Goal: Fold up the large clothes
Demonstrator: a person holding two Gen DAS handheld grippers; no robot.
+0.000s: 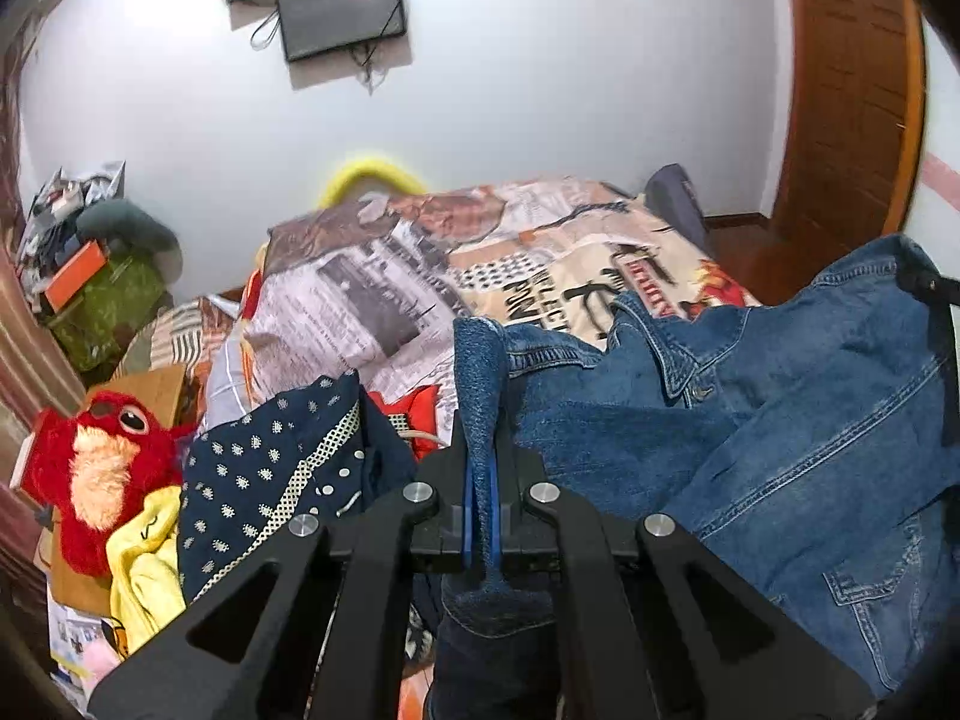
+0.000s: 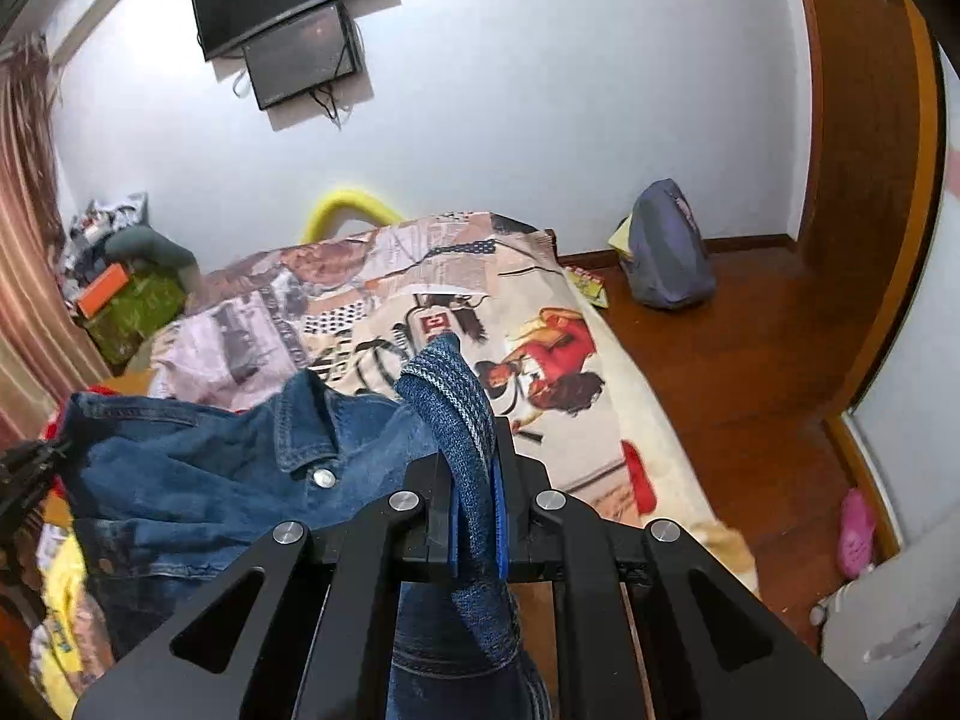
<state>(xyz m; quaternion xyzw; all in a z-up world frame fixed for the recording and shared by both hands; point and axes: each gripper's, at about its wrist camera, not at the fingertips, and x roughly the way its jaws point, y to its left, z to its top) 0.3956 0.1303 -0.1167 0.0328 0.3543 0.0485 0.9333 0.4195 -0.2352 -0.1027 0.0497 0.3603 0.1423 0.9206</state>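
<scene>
A blue denim jacket (image 1: 750, 420) hangs stretched between both grippers above the bed (image 1: 540, 252). My left gripper (image 1: 480, 456) is shut on a fold of the jacket's edge, which sticks up between the jaws. My right gripper (image 2: 474, 468) is shut on another fold of the jacket (image 2: 228, 468), showing its ribbed inside. The collar and a metal button (image 2: 324, 476) show in the right wrist view. The right gripper's dark tip shows at the far right of the left wrist view (image 1: 936, 300). The jacket's lower part is hidden below the grippers.
A pile of clothes lies left of the bed: a navy dotted garment (image 1: 270, 480), a yellow cloth (image 1: 144, 570) and a red plush toy (image 1: 102, 456). A grey backpack (image 2: 666, 246) stands on the wooden floor. A pink shoe (image 2: 855, 534) lies by the wall. Screens (image 2: 288, 18) hang on the wall.
</scene>
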